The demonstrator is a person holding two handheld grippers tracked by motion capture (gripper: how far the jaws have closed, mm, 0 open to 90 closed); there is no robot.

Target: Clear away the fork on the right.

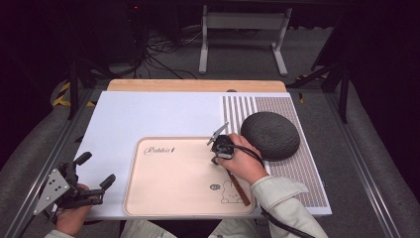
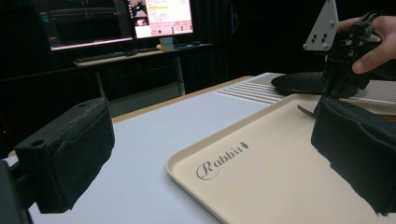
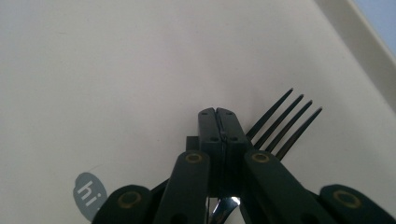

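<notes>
A fork lies low over the beige tray (image 1: 163,191), which carries the word "Rabbit". Its black tines (image 3: 285,119) point past the jaw tips and its brown handle (image 1: 240,191) runs back under the person's right hand. My right gripper (image 1: 216,158) (image 3: 218,114) points down at the tray's right part, its jaws pressed together on the fork's neck. From the left gripper view, the right gripper (image 2: 340,84) stands over the tray's far side (image 2: 261,168). My left gripper (image 1: 97,168) (image 2: 215,158) hangs at the table's front left corner, open, nothing between its pads.
A dark grey round dish (image 1: 270,135) rests on a striped placemat (image 1: 297,168) right of the tray. The white board (image 1: 148,114) lies bare behind and left of the tray. Monitors (image 2: 116,18) glow on a desk beyond the table.
</notes>
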